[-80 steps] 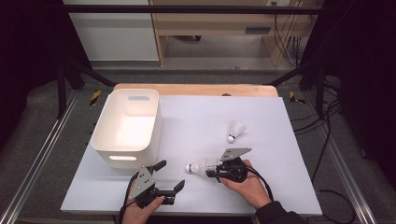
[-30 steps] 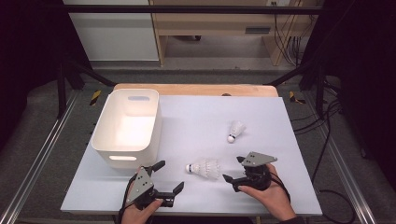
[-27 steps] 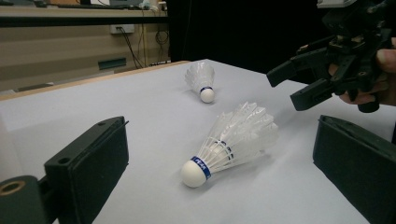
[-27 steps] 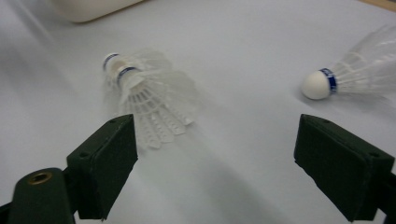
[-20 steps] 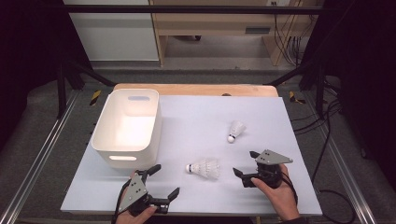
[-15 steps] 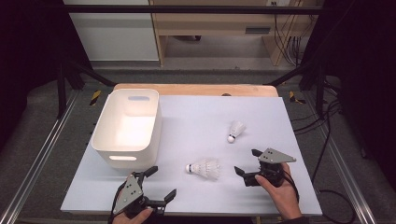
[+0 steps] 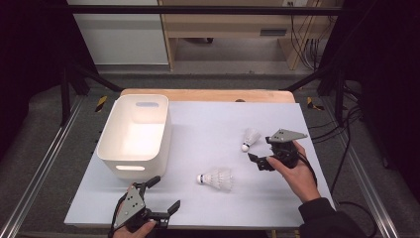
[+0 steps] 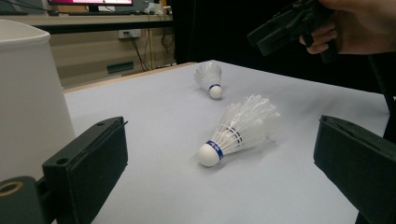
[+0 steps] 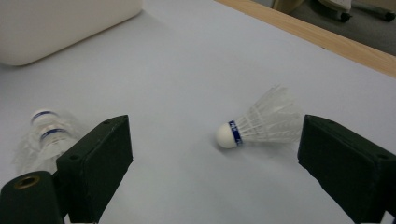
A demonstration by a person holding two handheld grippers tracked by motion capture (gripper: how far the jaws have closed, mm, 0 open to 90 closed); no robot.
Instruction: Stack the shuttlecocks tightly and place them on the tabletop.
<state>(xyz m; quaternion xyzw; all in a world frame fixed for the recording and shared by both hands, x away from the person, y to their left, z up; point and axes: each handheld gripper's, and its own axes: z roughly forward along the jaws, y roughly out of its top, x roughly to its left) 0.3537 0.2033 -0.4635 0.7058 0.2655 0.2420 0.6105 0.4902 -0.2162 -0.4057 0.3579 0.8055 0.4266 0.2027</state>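
Two white feather shuttlecocks with blue bands lie on the pale mat. The near shuttlecock (image 7: 217,179) (image 8: 236,130) (image 9: 44,135) rests on its side mid-table. The far shuttlecock (image 7: 251,138) (image 8: 208,78) (image 9: 266,123) lies just ahead of my right gripper (image 7: 260,148) (image 9: 219,172). That gripper hovers open above the mat; its jaws have just been closing a little, with nothing pressed between them. My left gripper (image 7: 163,194) (image 8: 219,186) is open near the front edge and faces the near shuttlecock from a short way off.
A white plastic bin (image 7: 133,131) (image 8: 28,93) stands at the left of the mat, with no contents in sight. A wooden table edge (image 7: 208,94) runs along the back. In the left gripper view the other hand and its gripper (image 8: 289,25) hang at the upper right.
The right gripper let go of the near shuttlecock, then rose and moved away to the far one. The left gripper drew back slightly toward the front edge.
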